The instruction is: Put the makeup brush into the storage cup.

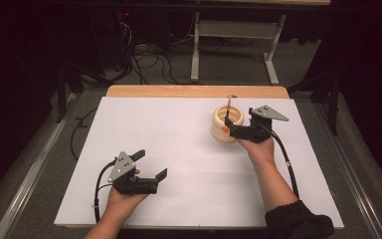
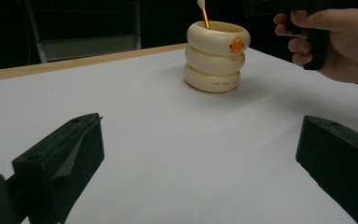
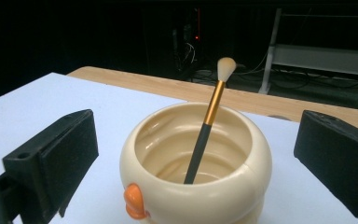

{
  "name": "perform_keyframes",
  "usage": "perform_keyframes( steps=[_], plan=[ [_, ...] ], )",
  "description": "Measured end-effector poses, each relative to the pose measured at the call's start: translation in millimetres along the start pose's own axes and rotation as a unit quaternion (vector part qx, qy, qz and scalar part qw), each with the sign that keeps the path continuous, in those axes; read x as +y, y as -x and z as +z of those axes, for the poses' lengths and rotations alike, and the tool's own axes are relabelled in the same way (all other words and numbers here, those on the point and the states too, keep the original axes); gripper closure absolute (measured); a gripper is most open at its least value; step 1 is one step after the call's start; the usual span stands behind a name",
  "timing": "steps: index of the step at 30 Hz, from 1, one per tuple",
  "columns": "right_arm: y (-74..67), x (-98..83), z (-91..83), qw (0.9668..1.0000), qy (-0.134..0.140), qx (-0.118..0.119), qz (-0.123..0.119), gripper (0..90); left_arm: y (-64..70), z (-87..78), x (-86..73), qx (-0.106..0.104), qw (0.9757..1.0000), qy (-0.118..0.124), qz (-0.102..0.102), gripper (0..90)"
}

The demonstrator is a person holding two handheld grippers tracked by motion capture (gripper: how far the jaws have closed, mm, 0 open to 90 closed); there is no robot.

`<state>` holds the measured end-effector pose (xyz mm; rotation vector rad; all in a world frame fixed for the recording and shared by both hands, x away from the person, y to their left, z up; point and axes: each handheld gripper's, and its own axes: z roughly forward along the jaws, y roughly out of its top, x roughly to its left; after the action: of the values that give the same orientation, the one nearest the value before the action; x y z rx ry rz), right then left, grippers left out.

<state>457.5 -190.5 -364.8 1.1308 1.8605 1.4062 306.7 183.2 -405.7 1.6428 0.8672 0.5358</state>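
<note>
A cream holder (image 1: 227, 125) shaped like three stacked rings stands upright on the white tabletop (image 1: 179, 144), toward its far right corner and short of the bare wooden strip (image 1: 194, 91) along the far edge. A small orange knob (image 3: 134, 200) juts from the holder's top ring on the side facing the person. Inside the holder stands a makeup brush (image 3: 207, 122), its dark handle down in the hollow, an orange-gold collar above the rim and a pale tuft at the top; it leans toward the far edge of the tabletop. The right gripper (image 1: 231, 128), held in the person's right hand (image 1: 258, 147), sits just beside the holder on its near right side, and the right gripper view shows its two black jaws spread wide to either side of the holder, clear of it and grasping nothing. A dark sleeve (image 1: 298, 219) covers that forearm near the tabletop's near edge. The left gripper (image 1: 150, 167), in the person's left hand (image 1: 122, 199), rests well apart from the holder, toward the near left corner of the tabletop, its jaws likewise released and wide, with bare white surface between them in the left gripper view. Beyond the far edge, on the dim floor, stands a white metal frame (image 1: 234, 45) amid cables (image 1: 149, 62).
</note>
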Motion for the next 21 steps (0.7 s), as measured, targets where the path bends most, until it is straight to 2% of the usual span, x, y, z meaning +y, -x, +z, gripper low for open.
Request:
perform_keyframes(
  steps=[17, 21],
  plan=[
    [-7.6, -12.5, -30.6, 0.9996, 0.002, 0.020, -0.021, 1.0, 0.4, 2.1, -0.4, 0.001, 1.0000, -0.006, 0.003, 1.5],
    [-7.0, -19.6, -41.6, 0.9997, 0.007, 0.020, -0.015, 1.0, 0.2, 1.6, -0.5, 0.003, 1.0000, -0.006, 0.002, 1.6]
  ],
)
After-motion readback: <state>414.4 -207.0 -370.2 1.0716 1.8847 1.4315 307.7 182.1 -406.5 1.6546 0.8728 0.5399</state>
